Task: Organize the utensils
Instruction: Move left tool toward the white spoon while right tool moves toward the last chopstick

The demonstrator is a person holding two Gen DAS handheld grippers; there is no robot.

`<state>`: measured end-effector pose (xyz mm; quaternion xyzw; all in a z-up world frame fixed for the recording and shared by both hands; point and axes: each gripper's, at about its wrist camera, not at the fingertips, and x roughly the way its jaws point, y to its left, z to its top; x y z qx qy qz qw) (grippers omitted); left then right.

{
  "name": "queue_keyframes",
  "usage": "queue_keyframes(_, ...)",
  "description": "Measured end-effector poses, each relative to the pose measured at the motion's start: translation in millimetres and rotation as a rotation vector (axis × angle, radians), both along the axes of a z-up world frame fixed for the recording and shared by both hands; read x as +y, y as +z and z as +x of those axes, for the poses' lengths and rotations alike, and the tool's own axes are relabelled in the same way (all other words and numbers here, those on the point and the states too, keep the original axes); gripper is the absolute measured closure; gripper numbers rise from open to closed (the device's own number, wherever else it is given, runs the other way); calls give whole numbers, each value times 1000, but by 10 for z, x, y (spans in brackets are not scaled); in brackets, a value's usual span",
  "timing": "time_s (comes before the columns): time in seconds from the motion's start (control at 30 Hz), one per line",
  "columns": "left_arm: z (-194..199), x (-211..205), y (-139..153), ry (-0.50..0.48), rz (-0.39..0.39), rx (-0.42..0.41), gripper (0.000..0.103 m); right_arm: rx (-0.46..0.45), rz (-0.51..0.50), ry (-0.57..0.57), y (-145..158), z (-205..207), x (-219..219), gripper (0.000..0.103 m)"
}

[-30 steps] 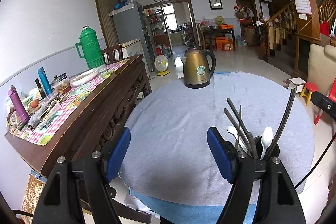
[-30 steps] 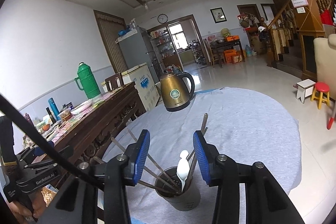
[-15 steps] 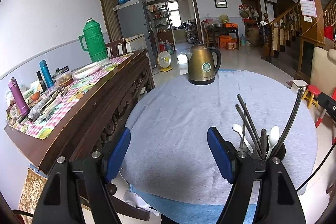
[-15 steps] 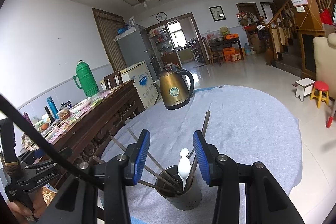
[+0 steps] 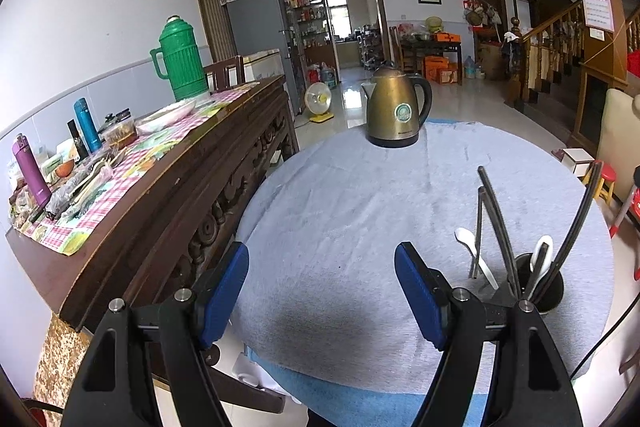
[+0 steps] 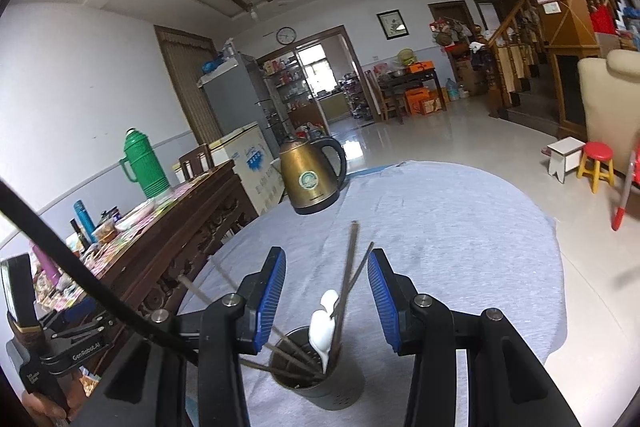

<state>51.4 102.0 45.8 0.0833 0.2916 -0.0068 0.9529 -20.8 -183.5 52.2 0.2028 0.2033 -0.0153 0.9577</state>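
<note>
The left wrist view looks along the left gripper (image 5: pixel 322 287), whose blue-padded fingers (image 5: pixel 416 293) stand wide apart with nothing between them, only the grey cloth of the round bench (image 5: pixel 340 211) below. Just beyond and to the right of the right-hand finger stands the dark utensil holder (image 5: pixel 550 291), upright on the cloth, partly hidden behind that finger's black frame. Dark chopsticks (image 5: pixel 496 223) lean out of it at different angles, and two white spoons (image 5: pixel 472 249) show beside them, one bowl up near the holder's rim, the other lower and to the left. Far ahead of the fingers, at the bench's back edge, sits a brass-coloured kettle (image 5: pixel 396 111). Well to the left of the fingers runs a dark wooden sideboard (image 5: pixel 188 187) with a green thermos (image 5: pixel 180 61) on it. In the right wrist view the right gripper (image 6: pixel 326 295) hovers over the same holder (image 6: pixel 320 371), which sits close under and between the fingers; they are parted, and the chopsticks (image 6: pixel 350 267) and a white spoon (image 6: pixel 324 323) rise into the gap without either pad pressing on them. The kettle (image 6: pixel 310 179) stands well ahead. At the lower left edge, a person's hand (image 6: pixel 40 405) grips the handle of the other gripper.
</note>
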Motion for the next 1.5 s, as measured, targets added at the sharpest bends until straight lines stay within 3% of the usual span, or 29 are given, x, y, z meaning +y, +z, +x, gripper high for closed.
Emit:
queue_keyframes(0.23,203,27,-154,15,-2,45,27,29,26,-59,-93,78,-251,57)
queue_keyframes(0.5,659,205,-456,51,-57,159,27,109,87,-110,-309,322,-671,57)
queue_keyframes(0.7,1101,275,-742,59,-103,265,27,232,160,-80,-649,859,-1103,57)
queue_keyframes(0.9,1405,94,-970,33,-119,344,27,369,195,-13,-1089,1493,-1327,57)
queue_keyframes(1.23,1672,-305,-1367,-29,-65,431,27,500,163,171,-1520,2480,-1014,57)
queue_keyframes(1.37,1730,-271,-1457,-17,-60,447,27,553,129,222,-1628,2939,-807,66)
queue_keyframes(1.5,1798,-201,-1493,-1,-59,456,27,667,89,248,-1792,3356,-612,74)
